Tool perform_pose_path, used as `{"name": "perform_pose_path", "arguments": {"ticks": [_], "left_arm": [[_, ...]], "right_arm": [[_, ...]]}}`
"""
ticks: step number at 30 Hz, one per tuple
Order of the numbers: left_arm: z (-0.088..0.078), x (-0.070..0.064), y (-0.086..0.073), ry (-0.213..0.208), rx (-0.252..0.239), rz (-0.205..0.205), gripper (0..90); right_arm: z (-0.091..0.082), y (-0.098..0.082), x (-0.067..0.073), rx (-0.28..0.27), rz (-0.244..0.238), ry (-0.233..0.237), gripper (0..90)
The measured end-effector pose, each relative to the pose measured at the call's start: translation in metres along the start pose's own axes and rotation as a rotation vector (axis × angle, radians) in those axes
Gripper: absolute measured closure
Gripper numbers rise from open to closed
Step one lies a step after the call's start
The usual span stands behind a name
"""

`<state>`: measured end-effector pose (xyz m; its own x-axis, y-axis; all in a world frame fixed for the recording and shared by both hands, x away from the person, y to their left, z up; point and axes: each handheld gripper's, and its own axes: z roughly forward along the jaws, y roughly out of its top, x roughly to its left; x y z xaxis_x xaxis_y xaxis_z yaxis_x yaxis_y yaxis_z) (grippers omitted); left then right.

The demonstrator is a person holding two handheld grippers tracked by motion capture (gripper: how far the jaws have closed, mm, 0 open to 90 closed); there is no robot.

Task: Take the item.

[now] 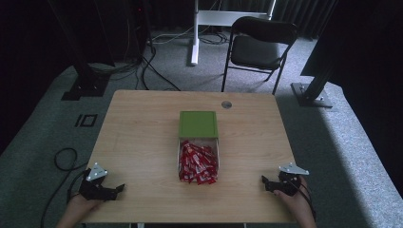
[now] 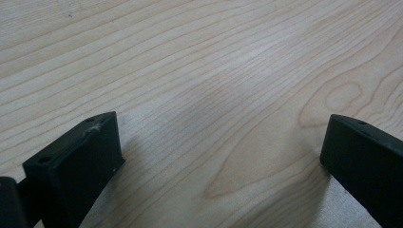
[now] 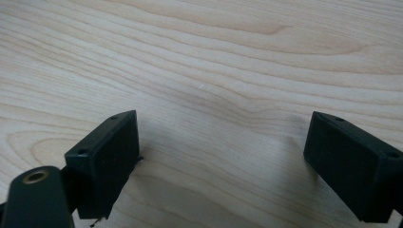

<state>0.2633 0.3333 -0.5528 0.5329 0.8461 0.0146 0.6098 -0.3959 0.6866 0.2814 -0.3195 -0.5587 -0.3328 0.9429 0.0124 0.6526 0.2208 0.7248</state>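
A clear box [image 1: 198, 159] holding several red sachets [image 1: 197, 164] sits in the middle of the wooden table [image 1: 142, 137], its green lid [image 1: 198, 124] lying just behind it. My left gripper [image 1: 119, 189] rests at the table's front left corner, held by a hand, pointing right. In the left gripper view its jaws [image 2: 221, 142] stand wide apart over bare wood: open. My right gripper [image 1: 264, 182] rests at the front right, pointing left toward the box. Its jaws [image 3: 223, 142] are also spread wide over bare wood, open and with nothing between them.
A small round grommet [image 1: 226, 104] sits near the table's far edge. Behind the table stand a black folding chair [image 1: 259, 45] and a white stand leg [image 1: 195, 33]. Black frame posts [image 1: 313, 85] flank the table on grey carpet. A cable [image 1: 64, 159] loops on the floor at left.
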Motion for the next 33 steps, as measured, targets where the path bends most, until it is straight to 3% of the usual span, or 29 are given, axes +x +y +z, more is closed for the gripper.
{"name": "perform_pose_path", "arguments": {"ticks": [17, 27, 33], "left_arm": [[-0.0002, 0.0009, -0.0002, -0.012, 0.001, 0.012, 0.7], [-0.0003, 0.0012, -0.0004, -0.018, 0.000, 0.018, 0.7], [-0.0003, 0.0012, -0.0004, -0.018, 0.000, 0.018, 0.7]], "right_arm": [[-0.0002, -0.0002, 0.0006, -0.001, 0.006, -0.005, 11.2], [-0.0012, 0.0026, 0.0035, 0.005, 0.055, -0.036, 15.7], [-0.0029, 0.0073, 0.0064, 0.004, 0.046, -0.038, 15.8]]}}
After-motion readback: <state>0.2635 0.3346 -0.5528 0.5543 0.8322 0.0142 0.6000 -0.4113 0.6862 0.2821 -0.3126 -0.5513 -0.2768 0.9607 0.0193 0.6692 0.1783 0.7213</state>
